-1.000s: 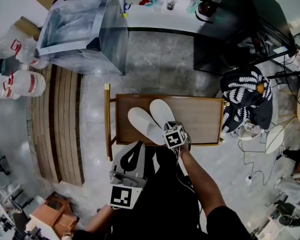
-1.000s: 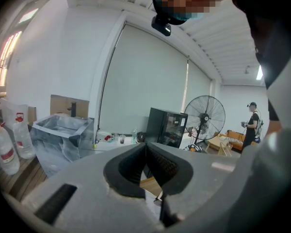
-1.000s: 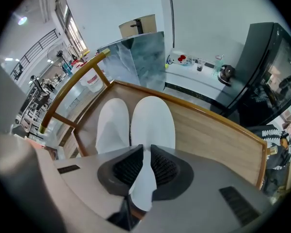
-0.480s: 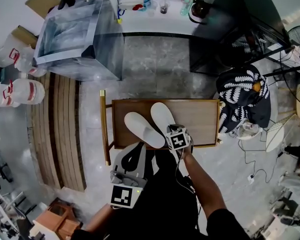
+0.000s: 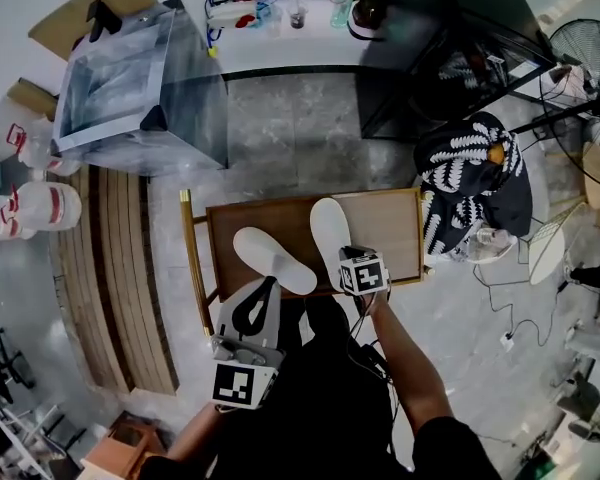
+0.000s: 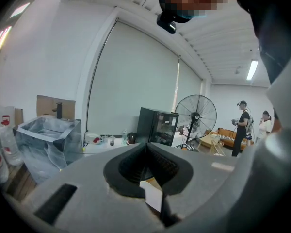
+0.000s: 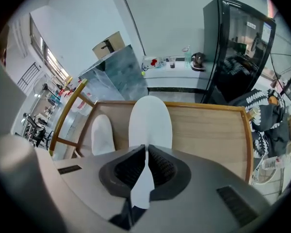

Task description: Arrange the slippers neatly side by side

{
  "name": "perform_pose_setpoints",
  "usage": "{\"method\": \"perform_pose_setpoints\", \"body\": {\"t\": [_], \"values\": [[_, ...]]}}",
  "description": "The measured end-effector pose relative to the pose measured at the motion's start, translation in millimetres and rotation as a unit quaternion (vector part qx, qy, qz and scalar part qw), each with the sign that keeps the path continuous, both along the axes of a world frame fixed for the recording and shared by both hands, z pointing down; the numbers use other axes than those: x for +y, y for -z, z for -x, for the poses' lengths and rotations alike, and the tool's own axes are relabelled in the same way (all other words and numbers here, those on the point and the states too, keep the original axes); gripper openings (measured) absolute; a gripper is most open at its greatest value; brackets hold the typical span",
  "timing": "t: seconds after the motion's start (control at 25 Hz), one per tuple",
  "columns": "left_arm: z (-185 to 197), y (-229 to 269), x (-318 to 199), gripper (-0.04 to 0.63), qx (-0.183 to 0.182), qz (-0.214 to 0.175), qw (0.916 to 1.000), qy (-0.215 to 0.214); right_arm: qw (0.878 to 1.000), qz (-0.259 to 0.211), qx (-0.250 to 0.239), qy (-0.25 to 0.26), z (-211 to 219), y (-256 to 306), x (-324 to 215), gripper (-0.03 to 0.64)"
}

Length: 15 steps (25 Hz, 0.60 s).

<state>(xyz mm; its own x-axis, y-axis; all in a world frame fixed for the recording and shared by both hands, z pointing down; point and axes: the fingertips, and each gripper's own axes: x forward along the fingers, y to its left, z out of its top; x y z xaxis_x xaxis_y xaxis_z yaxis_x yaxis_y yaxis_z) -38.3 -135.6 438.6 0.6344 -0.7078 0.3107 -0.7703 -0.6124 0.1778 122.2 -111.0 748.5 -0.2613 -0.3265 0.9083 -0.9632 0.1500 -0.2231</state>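
Two white slippers lie on a wooden table point(image 5: 390, 230). The right slipper point(image 5: 329, 230) point(image 7: 150, 119) points nearly straight away from me. My right gripper point(image 5: 340, 265) point(image 7: 145, 150) is shut on its heel, and a white strip of it shows between the pads. The left slipper point(image 5: 273, 259) point(image 7: 102, 135) lies slanted, with its toe towards the far left. My left gripper point(image 5: 269, 286) point(image 6: 145, 147) hangs at the table's near edge by that slipper's heel, its jaws closed with nothing between the tips.
A clear plastic box point(image 5: 130, 78) stands at the far left and a black cabinet point(image 5: 430, 58) at the far right. A patterned cloth point(image 5: 470, 173) lies right of the table. Wooden slats point(image 5: 120, 268) lie to its left. Two people point(image 6: 242, 125) stand far off.
My right gripper has closed on the right slipper's heel. That slipper has turned from slanting left to nearly straight. The left gripper has stayed low by the table's edge.
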Motion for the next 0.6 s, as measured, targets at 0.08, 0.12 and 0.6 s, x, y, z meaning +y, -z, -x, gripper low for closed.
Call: {"method": "perform_pose_setpoints", "body": {"t": [0.08,0.12,0.6], "values": [[-5,2,0,0.017,-0.001,-0.004,1.0,-0.005,1.0,0.0,-0.004,-0.016,-11,2,3,0.026],[-8,3,0,0.018,0.0,-0.005,1.0,-0.007,1.0,-0.001,-0.006,-0.023,-17,3,4,0.026],[-29,0,1,0.018,0.001,-0.007,0.9999,-0.015,0.997,0.012,-0.007,-0.074,-74,-14,20,0.026]]}}
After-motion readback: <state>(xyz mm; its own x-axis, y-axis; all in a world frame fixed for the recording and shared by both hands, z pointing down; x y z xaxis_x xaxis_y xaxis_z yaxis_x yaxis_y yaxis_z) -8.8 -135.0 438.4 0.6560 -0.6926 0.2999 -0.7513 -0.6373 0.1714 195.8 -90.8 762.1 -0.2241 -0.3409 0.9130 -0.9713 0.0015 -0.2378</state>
